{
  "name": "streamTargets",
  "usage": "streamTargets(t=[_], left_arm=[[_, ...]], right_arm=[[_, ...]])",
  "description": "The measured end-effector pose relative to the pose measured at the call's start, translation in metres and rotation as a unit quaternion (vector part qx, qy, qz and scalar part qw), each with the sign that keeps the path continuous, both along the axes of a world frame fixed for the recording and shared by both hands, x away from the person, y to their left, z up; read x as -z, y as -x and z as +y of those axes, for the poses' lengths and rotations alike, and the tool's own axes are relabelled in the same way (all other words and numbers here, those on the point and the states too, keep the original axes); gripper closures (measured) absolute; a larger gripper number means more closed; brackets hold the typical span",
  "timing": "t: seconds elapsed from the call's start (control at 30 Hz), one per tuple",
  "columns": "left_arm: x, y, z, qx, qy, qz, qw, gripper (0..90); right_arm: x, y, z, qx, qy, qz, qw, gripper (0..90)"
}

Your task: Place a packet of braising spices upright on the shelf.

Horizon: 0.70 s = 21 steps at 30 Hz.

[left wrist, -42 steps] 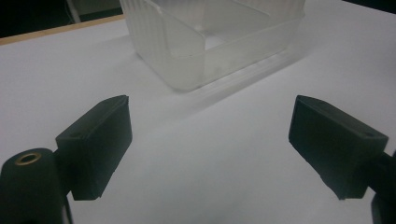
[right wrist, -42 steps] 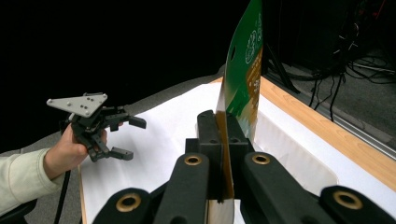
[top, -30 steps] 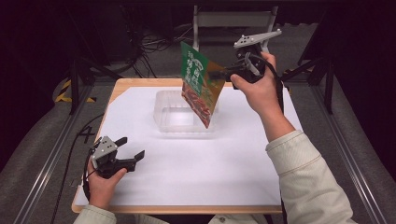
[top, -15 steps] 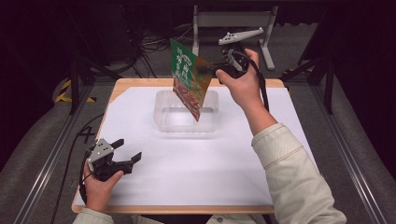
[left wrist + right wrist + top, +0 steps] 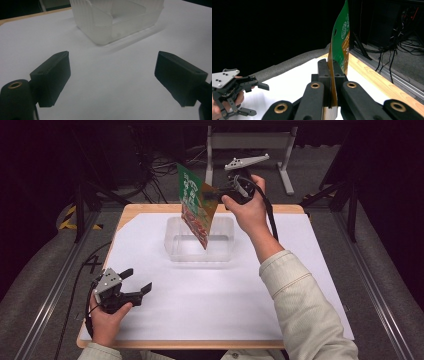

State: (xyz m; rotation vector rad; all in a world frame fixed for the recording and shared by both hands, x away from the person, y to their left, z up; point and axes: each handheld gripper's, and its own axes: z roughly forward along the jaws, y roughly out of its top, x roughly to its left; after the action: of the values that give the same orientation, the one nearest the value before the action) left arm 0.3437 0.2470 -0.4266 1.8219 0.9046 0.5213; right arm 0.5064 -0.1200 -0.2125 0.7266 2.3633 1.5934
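- The snack packet (image 5: 196, 205) — green at the top, red and orange lower down — hangs tilted in the air over the clear plastic tub (image 5: 200, 239), its lower corner dipping toward the tub's opening.
- The right gripper (image 5: 212, 196) has its jaws pressed shut on the packet's edge; in the right gripper view the packet (image 5: 340, 45) rises thin and slightly curved from between the closed jaws.
- The tub stands on the white sheet (image 5: 210, 290) that covers the wooden tabletop (image 5: 150, 209), toward the far side of it.
- The left gripper (image 5: 137, 282) rests low at the near left corner of the sheet — well apart from the tub — with its jaws about half open and nothing between them.
- In the left gripper view, bare white sheet lies between the two jaws, and the tub (image 5: 117, 20) stands beyond them.
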Motion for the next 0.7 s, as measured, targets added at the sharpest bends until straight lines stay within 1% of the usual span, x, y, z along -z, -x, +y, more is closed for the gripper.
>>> streamTargets(t=[0.2, 0.37, 0.53, 0.7], left_arm=[[0.0, 0.0, 0.0, 0.0, 0.003, 0.001, 1.0, 14.3], [0.0, 0.0, 0.0, 0.001, 0.001, -0.001, 1.0, 14.3], [0.0, 0.0, 0.0, 0.001, 0.001, 0.0, 1.0, 14.4], [0.0, 0.0, 0.0, 0.001, 0.002, -0.001, 1.0, 14.4]], right_arm=[[0.006, -0.004, 0.003, -0.003, 0.0, 0.002, 1.0, 90.0], [0.012, -0.006, 0.005, -0.004, 0.002, 0.003, 1.0, 90.0], [0.016, -0.007, 0.006, -0.001, 0.008, 0.004, 1.0, 90.0], [0.019, -0.009, 0.008, 0.008, 0.013, 0.008, 0.9998, 90.0]])
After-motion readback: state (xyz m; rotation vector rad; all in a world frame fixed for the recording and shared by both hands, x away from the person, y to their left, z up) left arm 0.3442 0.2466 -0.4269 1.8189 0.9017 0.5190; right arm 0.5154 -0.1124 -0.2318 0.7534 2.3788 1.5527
